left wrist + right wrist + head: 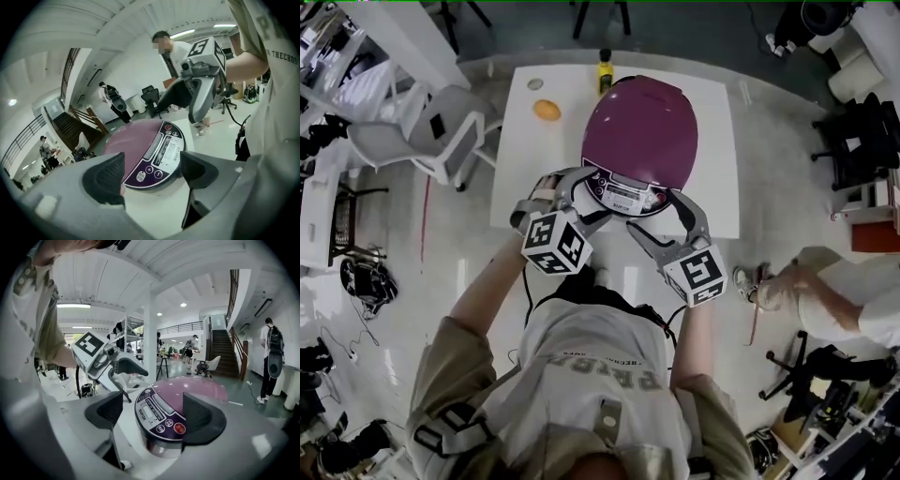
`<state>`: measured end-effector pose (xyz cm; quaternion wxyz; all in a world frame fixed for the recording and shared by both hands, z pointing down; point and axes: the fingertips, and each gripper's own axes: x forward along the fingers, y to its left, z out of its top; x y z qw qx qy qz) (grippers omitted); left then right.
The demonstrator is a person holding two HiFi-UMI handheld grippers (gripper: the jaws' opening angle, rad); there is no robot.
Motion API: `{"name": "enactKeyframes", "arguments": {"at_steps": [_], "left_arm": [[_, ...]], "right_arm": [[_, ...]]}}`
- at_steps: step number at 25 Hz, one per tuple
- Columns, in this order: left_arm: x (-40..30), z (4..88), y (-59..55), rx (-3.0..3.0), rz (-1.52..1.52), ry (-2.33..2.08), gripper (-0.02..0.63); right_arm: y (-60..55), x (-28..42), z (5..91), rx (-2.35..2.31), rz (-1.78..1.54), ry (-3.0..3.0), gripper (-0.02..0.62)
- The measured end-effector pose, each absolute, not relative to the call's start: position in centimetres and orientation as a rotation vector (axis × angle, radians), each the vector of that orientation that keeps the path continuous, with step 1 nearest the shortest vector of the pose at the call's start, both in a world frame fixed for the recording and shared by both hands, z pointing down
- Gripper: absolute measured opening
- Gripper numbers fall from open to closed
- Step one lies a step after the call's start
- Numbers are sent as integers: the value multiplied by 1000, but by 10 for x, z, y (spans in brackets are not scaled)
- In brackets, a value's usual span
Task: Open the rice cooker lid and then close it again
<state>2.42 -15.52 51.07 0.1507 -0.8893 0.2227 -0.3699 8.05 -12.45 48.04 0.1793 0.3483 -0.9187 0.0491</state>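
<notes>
Left gripper (152, 172): jaws apart, empty, at the cooker's 7 o'clock.
Right gripper (154, 411): jaws apart, empty, at its 5 o'clock.
Rice cooker (639, 131): lid shut, mid-counter (712, 187).
Handling: the stiff, glossy dome looks slippery; better to take the front edge by the control panel (623, 195), at 6 o'clock.

On the table (525, 178), the rice cooker (639, 131) has the bottle (605, 70) at 11 o'clock, the orange (547, 110) at 9, the left gripper (581, 195) at 7 and the right gripper (661, 217) at 5.
</notes>
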Motion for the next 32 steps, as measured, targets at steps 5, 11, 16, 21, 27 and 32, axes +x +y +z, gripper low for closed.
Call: {"name": "enactKeyframes", "arguments": {"at_steps": [5, 11, 16, 21, 27, 32], "left_arm": [[32, 531, -152, -2487, -1197, 397, 382], [39, 545, -155, -2402, -1266, 271, 382], [42, 558, -149, -2330, -1332, 195, 383], [41, 570, -151, -2244, -1380, 198, 383], [40, 572, -153, -2195, -1399, 202, 383], [39, 573, -155, -2144, -1422, 180, 383]], "right_arm": [[-125, 64, 496, 809, 55, -2487, 373], [-126, 57, 528, 675, 27, -2315, 373], [-124, 50, 546, 598, 4, -2212, 380], [-124, 48, 560, 577, 1, -2144, 382], [-123, 47, 562, 583, 2, -2125, 382], [-123, 46, 562, 577, 35, -2129, 382]]}}
